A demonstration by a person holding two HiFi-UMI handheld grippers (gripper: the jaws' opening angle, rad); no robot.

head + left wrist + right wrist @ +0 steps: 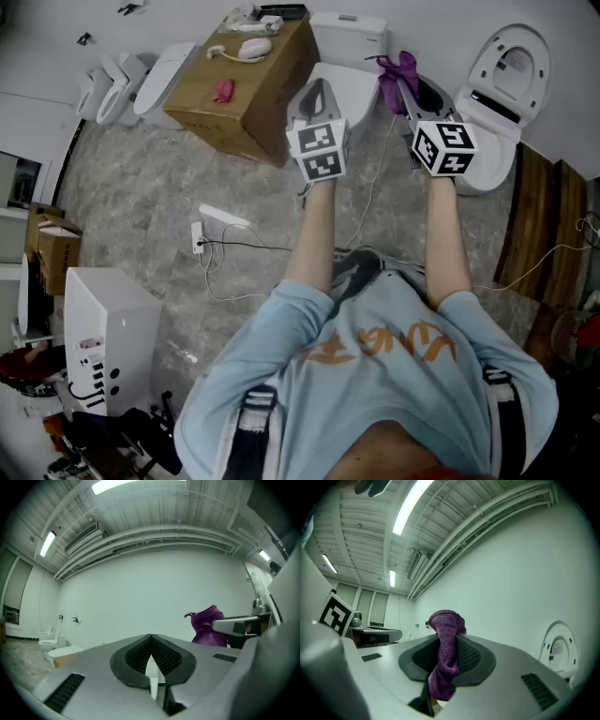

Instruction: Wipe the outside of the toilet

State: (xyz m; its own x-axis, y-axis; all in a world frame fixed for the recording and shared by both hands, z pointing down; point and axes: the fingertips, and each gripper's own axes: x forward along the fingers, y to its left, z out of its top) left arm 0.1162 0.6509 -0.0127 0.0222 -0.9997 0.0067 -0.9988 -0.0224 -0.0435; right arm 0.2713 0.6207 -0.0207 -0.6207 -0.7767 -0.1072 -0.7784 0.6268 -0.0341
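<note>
Grey stone-patterned floor [141, 206] runs to a white wall at the far side, where a white toilet [354, 56] with its lid closed stands straight ahead of a person in a light blue shirt. A cardboard box [246, 92] sits just to its left, and a second toilet [506, 75] with its lid raised stands to the right. More toilets [122, 86] line the far left. The person holds both arms out. The left tongs [314, 96] are pressed together with nothing between them, and from above they overlap the closed lid. The right tongs [405, 94] pinch a purple cloth [394, 80], which bunches up past the tips over the right edge of the middle toilet; whether it touches the toilet cannot be told
</note>
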